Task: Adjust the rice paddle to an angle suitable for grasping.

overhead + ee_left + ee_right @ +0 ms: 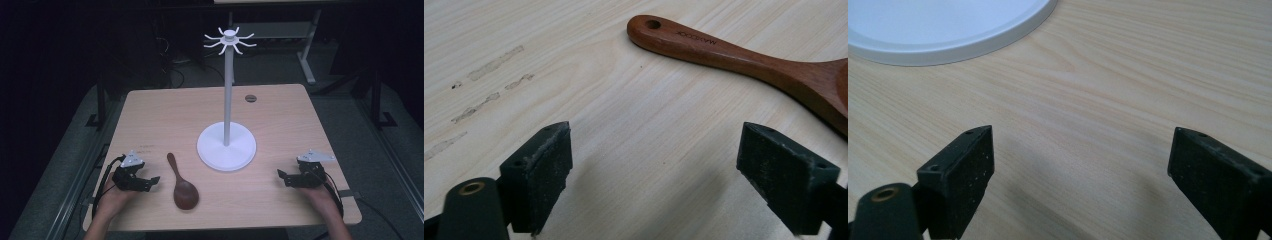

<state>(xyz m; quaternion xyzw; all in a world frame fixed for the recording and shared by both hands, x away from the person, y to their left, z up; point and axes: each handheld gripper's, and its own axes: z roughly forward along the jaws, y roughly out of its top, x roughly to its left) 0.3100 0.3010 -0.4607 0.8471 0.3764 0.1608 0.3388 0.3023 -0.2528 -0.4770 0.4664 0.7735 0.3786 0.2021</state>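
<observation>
A dark brown wooden spoon (182, 183) lies flat on the light wood table (165, 115), bowl toward the front edge, handle pointing away. Its handle (724, 50), with a hole at the tip, crosses the top right of the left gripper view. My left gripper (153, 182) rests open just left of the spoon, nothing between its jaws (654, 170). A white hanging stand (227, 145) with a round base, a tall pole and a ring of hooks on top rises mid-table. My right gripper (281, 176) sits open to the right of that base (948, 35), holding nothing (1080, 175).
A small dark round insert (250, 98) is set in the table near the far edge. Faint scuff marks (489, 85) streak the wood left of the spoon handle. Beyond the table lie a dark floor, cables and another desk's legs (305, 55).
</observation>
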